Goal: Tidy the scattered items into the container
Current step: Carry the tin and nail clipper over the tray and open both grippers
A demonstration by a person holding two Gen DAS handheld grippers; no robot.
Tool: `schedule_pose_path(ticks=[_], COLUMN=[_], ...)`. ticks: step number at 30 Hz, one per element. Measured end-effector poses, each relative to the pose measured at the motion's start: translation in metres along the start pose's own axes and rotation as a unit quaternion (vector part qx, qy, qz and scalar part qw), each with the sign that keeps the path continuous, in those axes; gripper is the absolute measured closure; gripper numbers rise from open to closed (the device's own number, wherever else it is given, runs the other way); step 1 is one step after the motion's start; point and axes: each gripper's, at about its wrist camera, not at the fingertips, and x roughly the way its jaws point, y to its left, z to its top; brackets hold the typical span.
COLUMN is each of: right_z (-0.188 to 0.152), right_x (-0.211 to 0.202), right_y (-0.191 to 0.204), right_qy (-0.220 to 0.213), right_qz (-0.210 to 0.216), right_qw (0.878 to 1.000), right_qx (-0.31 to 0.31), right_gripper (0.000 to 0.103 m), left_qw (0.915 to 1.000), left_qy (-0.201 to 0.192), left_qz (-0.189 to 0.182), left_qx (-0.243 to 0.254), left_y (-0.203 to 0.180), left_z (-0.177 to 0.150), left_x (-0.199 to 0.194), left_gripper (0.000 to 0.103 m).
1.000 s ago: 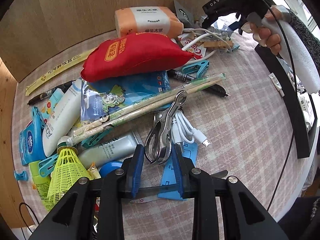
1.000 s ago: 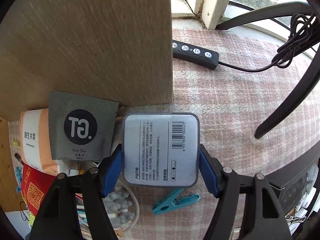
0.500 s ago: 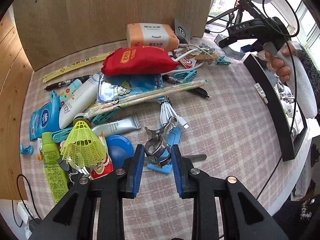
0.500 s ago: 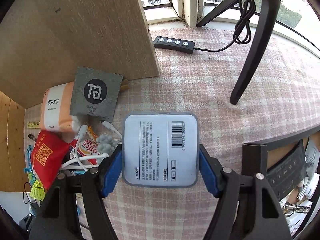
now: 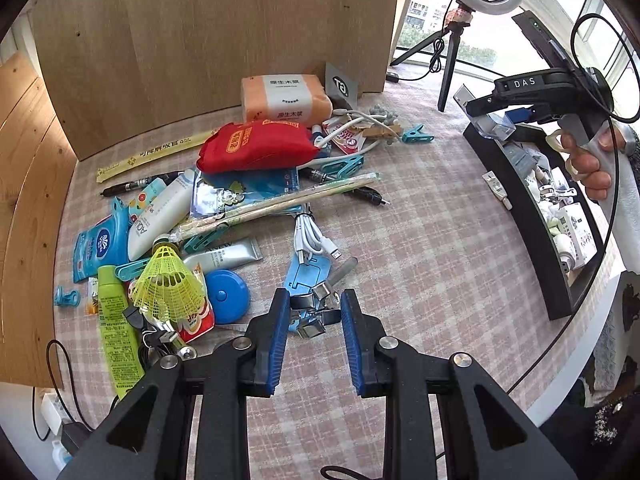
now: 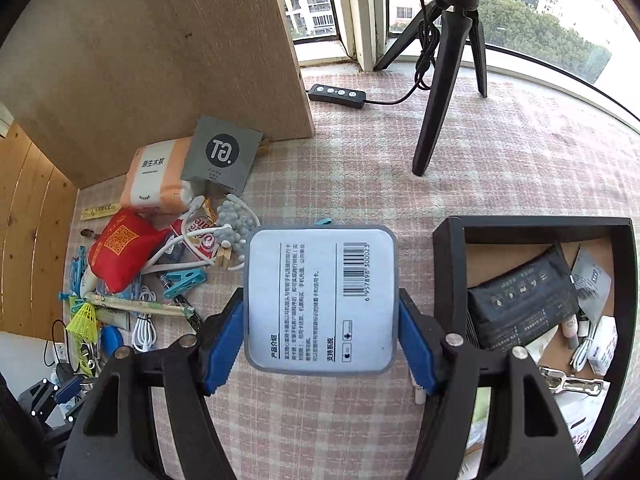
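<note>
Clamped between the blue pads of the left gripper (image 5: 313, 320) is a metal clip (image 5: 316, 312), lifted clear of the checked tablecloth (image 5: 420, 248). Its hold looks shallow, with the shiny piece caught at an angle, so I judge it could twist out and drop before reaching the black container (image 6: 452, 264). The right gripper (image 6: 322, 334) pinches a flat grey-edged box (image 6: 320, 300) by its two side edges, just beside the container's near wall. That box is wide and smooth-sided, so a tilt could let it slide, or it could knock the wall on the way in.

Outward from the container, the clutter lies well apart toward the wooden board (image 5: 200, 40). Printed on the held box are a barcode and Chinese text too small to read. Among the pile, a grey sachet (image 6: 222, 158) shows a round mark with mirrored letters, a white tube (image 5: 160, 214) reads "AQU", a silver tube (image 5: 224, 254) reads "ANEW", and the right tool's body reads "DAS". A red pouch (image 5: 256, 146) carries yellow Chinese characters.
</note>
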Motion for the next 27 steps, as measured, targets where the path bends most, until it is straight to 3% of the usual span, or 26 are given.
schedule_pose_path(ticks=[6,14,27], right_z=[-0.005,-0.027,-0.084], right_x=[-0.029,-0.070,-0.119], right_y=[-0.031,-0.111,-0.255], right_qy=[-0.017,-0.036,-0.047], right_qz=[-0.005,-0.045,-0.114], right_qw=[1.000,0.997,0.977], right_qx=[0.010,0.056,0.176], right_gripper=[0.035,0.035,0.034], left_qw=[0.9994,0.9926,0.9581], left_qy=[-0.013,-0.027,-0.031], left_qz=[-0.022,-0.069,-0.178], left_qx=[0.021,0.096,0.222], left_y=[-0.028,-0.112,-0.293], left_z=[0.017,0.051,0.091], left_x=[-0.014,-0.016,-0.012], left_gripper=[0.079,0.079,0.079])
